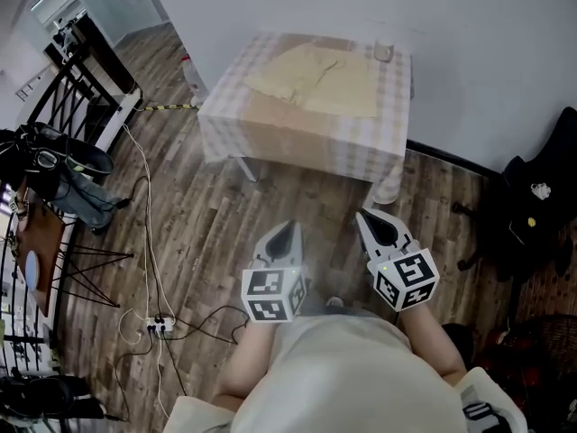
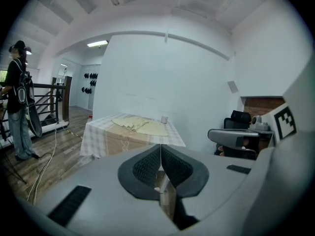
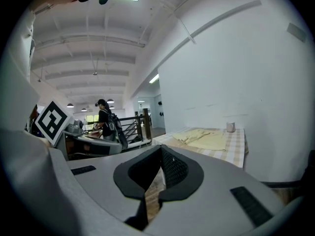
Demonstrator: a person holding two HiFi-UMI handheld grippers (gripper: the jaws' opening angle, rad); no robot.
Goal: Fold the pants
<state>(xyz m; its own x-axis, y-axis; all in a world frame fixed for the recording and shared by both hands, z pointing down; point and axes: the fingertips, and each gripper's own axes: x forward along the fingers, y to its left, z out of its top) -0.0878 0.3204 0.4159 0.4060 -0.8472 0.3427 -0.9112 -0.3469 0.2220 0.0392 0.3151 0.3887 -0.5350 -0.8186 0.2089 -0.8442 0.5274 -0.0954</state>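
Pale yellow pants point(image 1: 311, 78) lie spread and rumpled on a table with a checked cloth point(image 1: 297, 133) against the far wall. The table is some way ahead of me across the wooden floor. My left gripper point(image 1: 288, 229) and right gripper point(image 1: 368, 216) are held side by side in front of my body, pointing toward the table. Both are shut with nothing between their jaws. In the left gripper view the pants point(image 2: 140, 125) show beyond the shut left gripper point(image 2: 160, 146). In the right gripper view the pants point(image 3: 204, 137) lie past the shut right gripper point(image 3: 161, 149).
A small cup point(image 1: 383, 52) stands at the table's far right corner. Cables and a power strip point(image 1: 160, 325) lie on the floor to the left. A black chair point(image 1: 541, 206) stands at the right. A person point(image 2: 19, 102) stands by a railing at the left.
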